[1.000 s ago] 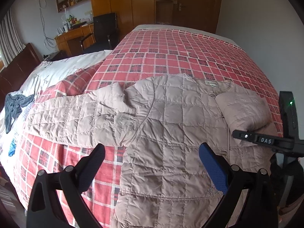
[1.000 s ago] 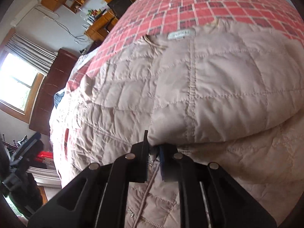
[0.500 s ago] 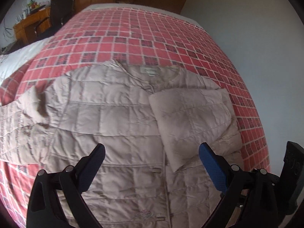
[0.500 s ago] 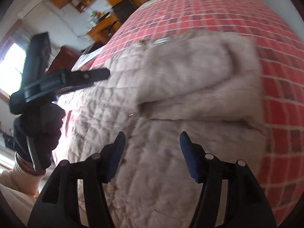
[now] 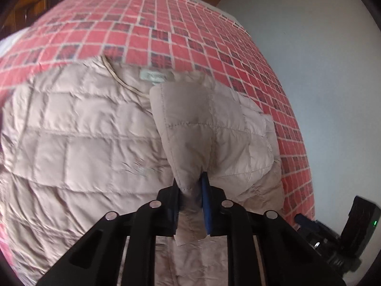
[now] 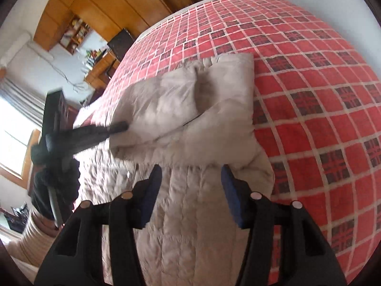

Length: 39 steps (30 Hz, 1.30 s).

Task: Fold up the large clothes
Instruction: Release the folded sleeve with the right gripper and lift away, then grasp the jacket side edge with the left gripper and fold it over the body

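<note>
A beige quilted jacket (image 5: 83,143) lies front up on the red plaid bedspread (image 5: 166,23), collar and label toward the far side. Its right-hand sleeve (image 5: 209,128) is folded across the chest. My left gripper (image 5: 191,190) is shut on the cuff end of that sleeve. In the right wrist view the sleeve (image 6: 181,109) stands raised off the jacket body (image 6: 190,226), and the left gripper (image 6: 120,126) reaches it from the left. My right gripper (image 6: 190,178) hovers open just above the jacket's side edge with nothing between its fingers.
A pale wall (image 5: 321,71) runs close along the bed's right side. Wooden wardrobes (image 6: 107,0), a desk and a dark chair (image 6: 121,40) stand beyond the far end. A bright window (image 6: 14,119) and a gloved hand (image 6: 54,178) are at the left.
My right gripper let go of the sleeve, opened and drew back. My left gripper swung right over the jacket and closed on the sleeve's cuff, lifting it a little.
</note>
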Tool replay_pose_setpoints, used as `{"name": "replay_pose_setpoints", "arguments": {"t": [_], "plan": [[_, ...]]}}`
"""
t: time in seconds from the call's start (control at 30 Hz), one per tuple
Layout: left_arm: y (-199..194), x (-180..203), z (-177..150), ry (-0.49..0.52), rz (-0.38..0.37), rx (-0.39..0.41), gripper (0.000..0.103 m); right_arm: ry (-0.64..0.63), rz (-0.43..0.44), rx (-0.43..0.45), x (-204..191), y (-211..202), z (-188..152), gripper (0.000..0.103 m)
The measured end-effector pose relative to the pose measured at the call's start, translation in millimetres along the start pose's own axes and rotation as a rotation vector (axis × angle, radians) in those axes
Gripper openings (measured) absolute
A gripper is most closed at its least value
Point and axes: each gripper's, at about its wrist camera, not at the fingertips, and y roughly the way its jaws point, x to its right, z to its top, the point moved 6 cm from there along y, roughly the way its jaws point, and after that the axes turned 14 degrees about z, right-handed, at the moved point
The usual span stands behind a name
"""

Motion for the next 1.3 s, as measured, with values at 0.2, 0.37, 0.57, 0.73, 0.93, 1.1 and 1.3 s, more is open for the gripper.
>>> {"name": "replay_pose_setpoints", "arguments": {"t": [0.2, 0.37, 0.57, 0.73, 0.93, 1.1, 1.3], "plan": [[21.3, -16.9, -13.5, 0.005, 0.024, -0.047, 0.038, 0.067, 0.028, -0.039, 15.2, 39.2, 25.1, 0.048], [-7.6, -24.1, -8.9, 0.050, 0.125, 0.030, 0.054, 0.133, -0.027, -0.113, 47.2, 70.7, 18.4, 0.041], [-39.3, 44.2, -1.4, 0.277, 0.142, 0.171, 0.073, 0.091, -0.053, -0.072, 33.3, 47.7, 22.4, 0.042], [2.0, 120.1, -10.1, 0.506, 0.206, 0.150, 0.078, 0.064, -0.070, -0.027, 27.2, 24.8, 24.0, 0.050], [42.8, 129.2, -11.9, 0.559, 0.291, 0.103, 0.045, 0.053, -0.105, -0.017, 33.4, 11.8, 17.6, 0.051], [25.7, 106.4, 0.1, 0.408, 0.146, 0.084, 0.005, 0.070, -0.107, -0.006, 36.2, 13.0, 19.4, 0.051], [-52.8, 45.2, 18.3, 0.188, -0.001, 0.222, 0.005, 0.044, -0.070, -0.017, 23.7, 21.3, 27.4, 0.051]]}}
